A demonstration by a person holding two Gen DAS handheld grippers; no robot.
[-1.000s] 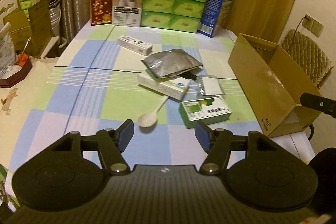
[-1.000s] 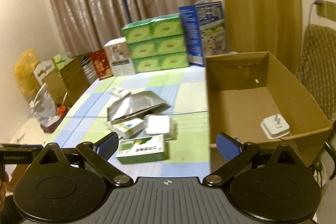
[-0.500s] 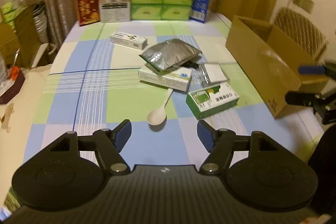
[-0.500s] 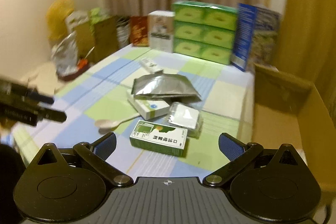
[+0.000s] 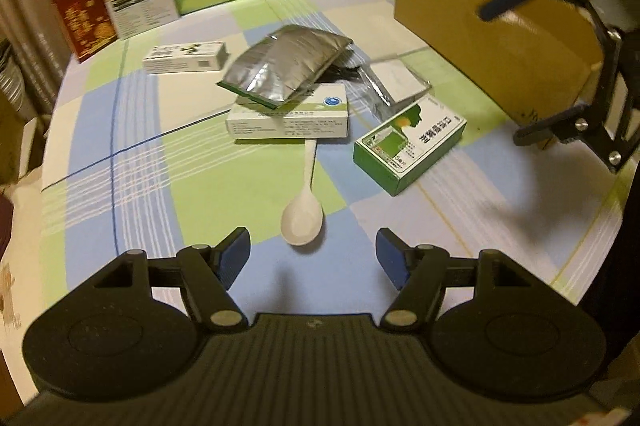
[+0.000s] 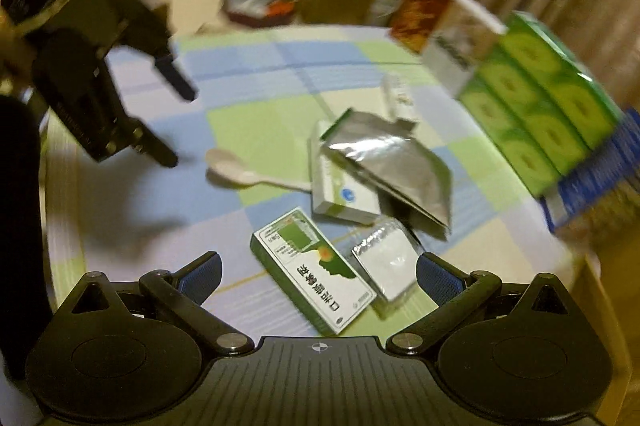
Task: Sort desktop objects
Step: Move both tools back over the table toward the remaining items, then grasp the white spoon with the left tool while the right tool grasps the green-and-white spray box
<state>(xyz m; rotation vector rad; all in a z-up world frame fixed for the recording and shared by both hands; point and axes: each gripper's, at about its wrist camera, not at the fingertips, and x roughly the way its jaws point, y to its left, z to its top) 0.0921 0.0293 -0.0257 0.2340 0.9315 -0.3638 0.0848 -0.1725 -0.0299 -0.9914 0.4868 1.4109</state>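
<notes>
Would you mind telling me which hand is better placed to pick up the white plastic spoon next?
Left. The left tongs are open, with the white plastic spoon lying just ahead between their tips. The right tongs are open over the green-and-white carton, farther from the spoon.

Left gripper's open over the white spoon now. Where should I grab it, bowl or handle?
Take the white spoon by its handle, probably just above the bowl. The handle's far end looks tucked under the white medicine box, and the bowl is wide and shallow. Bring the left gripper down from above, fingers straddling the handle.
</notes>
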